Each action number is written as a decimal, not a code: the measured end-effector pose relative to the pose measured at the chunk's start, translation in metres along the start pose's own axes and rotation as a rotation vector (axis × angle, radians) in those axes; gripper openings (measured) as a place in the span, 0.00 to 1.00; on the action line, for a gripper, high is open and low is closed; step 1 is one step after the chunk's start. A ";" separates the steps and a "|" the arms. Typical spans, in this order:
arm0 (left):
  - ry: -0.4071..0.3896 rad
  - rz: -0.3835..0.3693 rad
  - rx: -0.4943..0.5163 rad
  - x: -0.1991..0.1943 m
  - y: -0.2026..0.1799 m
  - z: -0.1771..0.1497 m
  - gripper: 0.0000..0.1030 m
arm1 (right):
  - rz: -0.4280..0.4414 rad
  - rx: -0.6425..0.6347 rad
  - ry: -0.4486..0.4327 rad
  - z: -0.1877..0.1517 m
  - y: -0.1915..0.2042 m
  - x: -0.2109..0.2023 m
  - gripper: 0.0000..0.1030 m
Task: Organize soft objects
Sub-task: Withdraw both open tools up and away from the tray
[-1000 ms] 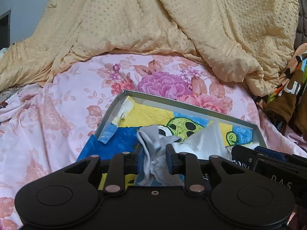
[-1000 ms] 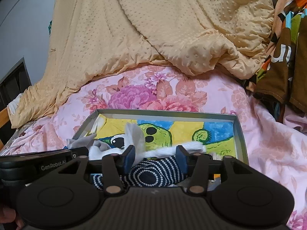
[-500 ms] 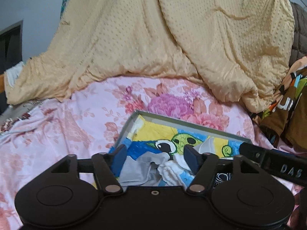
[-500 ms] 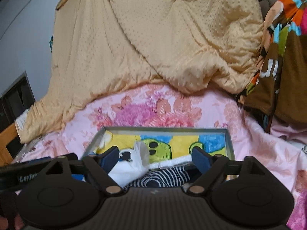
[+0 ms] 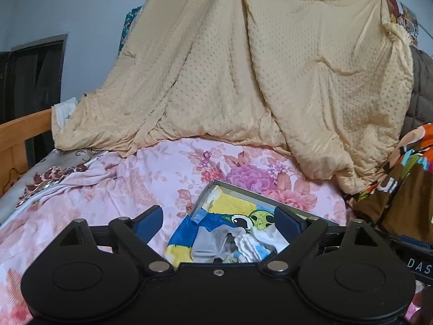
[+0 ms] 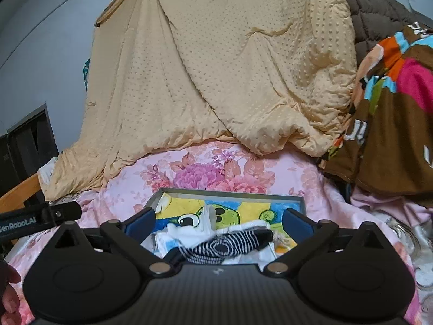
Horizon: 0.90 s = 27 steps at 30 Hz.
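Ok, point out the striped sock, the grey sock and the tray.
striped sock (image 6: 224, 247), right wrist view, middle of its stripes
grey sock (image 5: 208, 246), left wrist view, flat grey middle
tray (image 6: 232, 192), right wrist view, far rim

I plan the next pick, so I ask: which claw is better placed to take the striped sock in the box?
Right, probably. The right claw is open, with the striped sock lying between its fingers in the box. The left claw is also open but frames the grey sock instead.
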<state>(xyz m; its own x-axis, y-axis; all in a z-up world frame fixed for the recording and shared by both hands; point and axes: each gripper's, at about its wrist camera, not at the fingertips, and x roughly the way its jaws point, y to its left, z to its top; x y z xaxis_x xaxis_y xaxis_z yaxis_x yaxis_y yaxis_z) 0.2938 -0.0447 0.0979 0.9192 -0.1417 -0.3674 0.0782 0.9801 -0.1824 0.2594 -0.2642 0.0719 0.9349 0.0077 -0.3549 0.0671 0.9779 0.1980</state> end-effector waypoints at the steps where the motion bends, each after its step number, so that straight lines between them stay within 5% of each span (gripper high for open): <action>1: -0.003 0.000 0.000 -0.007 0.000 -0.002 0.91 | 0.000 0.001 0.003 -0.002 -0.001 -0.006 1.00; 27: -0.057 0.028 0.056 -0.096 -0.019 -0.043 0.99 | -0.033 -0.046 -0.034 -0.030 -0.012 -0.093 1.00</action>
<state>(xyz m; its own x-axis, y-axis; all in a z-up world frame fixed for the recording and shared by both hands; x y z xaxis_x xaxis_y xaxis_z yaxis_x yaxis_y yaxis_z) 0.1871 -0.0557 0.0977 0.9416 -0.1074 -0.3192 0.0721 0.9901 -0.1205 0.1613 -0.2699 0.0753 0.9436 -0.0308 -0.3295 0.0824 0.9862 0.1439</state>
